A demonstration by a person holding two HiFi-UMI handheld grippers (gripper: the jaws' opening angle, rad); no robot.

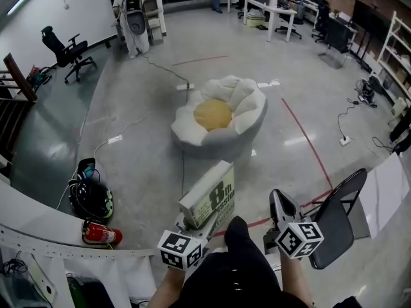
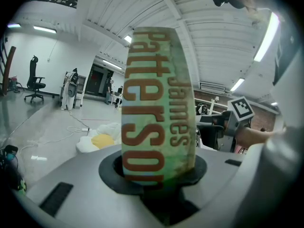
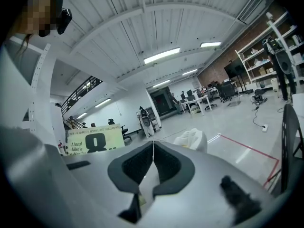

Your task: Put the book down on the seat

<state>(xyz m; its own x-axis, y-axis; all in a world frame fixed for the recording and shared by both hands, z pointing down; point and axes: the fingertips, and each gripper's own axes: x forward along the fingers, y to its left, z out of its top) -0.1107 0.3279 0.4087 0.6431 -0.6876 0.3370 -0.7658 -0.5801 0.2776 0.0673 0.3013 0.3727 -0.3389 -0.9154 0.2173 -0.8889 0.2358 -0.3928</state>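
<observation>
- Book (image 1: pixel 209 197) in transit: a thick paperback stands upright in the left gripper (image 1: pixel 194 222), whose jaws are clamped on its near end, with the spine facing that gripper's camera.
- Right gripper (image 3: pixel 153 156) is level with the left one, to the right of the book and apart from it. Its jaws are pressed together with nothing between them.
- Farther off across the polished concrete floor (image 1: pixel 141 146) sits a white petal-shaped cushion seat (image 1: pixel 247 98) with a yellow centre, and nothing lies on it. The book is well short of it, held in the air close to the person's body.
- A black folding chair (image 1: pixel 337 213) stands just right of the right gripper. Which of the two is the seat meant is not certain, though the cushion lies straight ahead of both grippers and looks the likelier target.
- Step in hand, on this reading: the carry — book gripped, seat not yet reached.
- The next move calls for closing the gap to the seat and lowering the book over the yellow centre. It should then tip from upright toward flat, and only after that should the left jaws part.
- The dished surface should hold the book, but a release from height or onto the sloping petals could send it sliding off.
</observation>
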